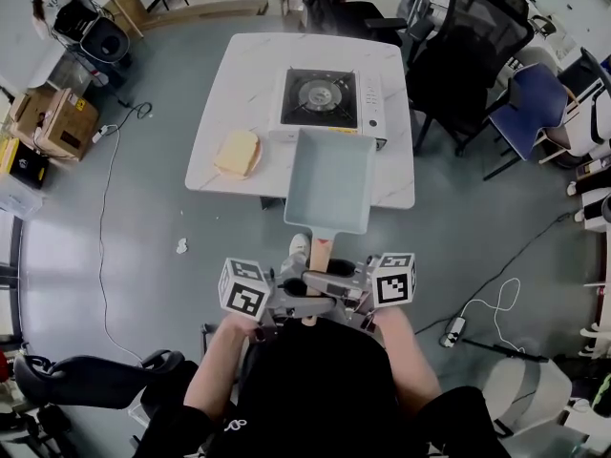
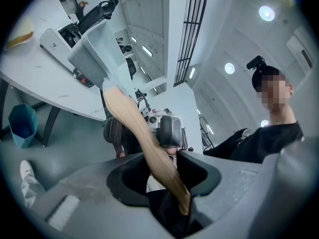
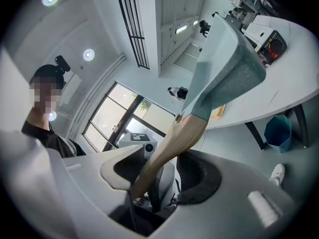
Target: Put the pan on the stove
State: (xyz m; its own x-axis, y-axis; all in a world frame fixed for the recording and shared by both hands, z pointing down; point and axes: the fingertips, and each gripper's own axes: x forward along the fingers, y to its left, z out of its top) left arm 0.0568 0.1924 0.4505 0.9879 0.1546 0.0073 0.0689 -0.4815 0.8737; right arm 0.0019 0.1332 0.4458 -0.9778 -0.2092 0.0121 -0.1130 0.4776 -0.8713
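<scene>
The grey-blue rectangular pan (image 1: 329, 179) hangs in the air over the near edge of the white table (image 1: 229, 84), its wooden handle (image 1: 320, 256) pointing back at me. Both grippers meet on that handle: my left gripper (image 1: 291, 289) and my right gripper (image 1: 346, 289) are each shut on it from opposite sides. In the left gripper view the handle (image 2: 134, 123) runs down between the jaws of the left gripper (image 2: 167, 168) with the pan (image 2: 97, 49) above. The right gripper (image 3: 159, 176) likewise grips the handle (image 3: 174, 146). The portable stove (image 1: 320, 95) sits beyond the pan, burner bare.
A yellowish slice on a plate (image 1: 238, 153) lies on the table left of the pan. Office chairs (image 1: 477, 36) crowd the far right side. Cardboard boxes (image 1: 52, 117) and a floor cable are at the left. A blue bin (image 2: 22, 126) stands under the table.
</scene>
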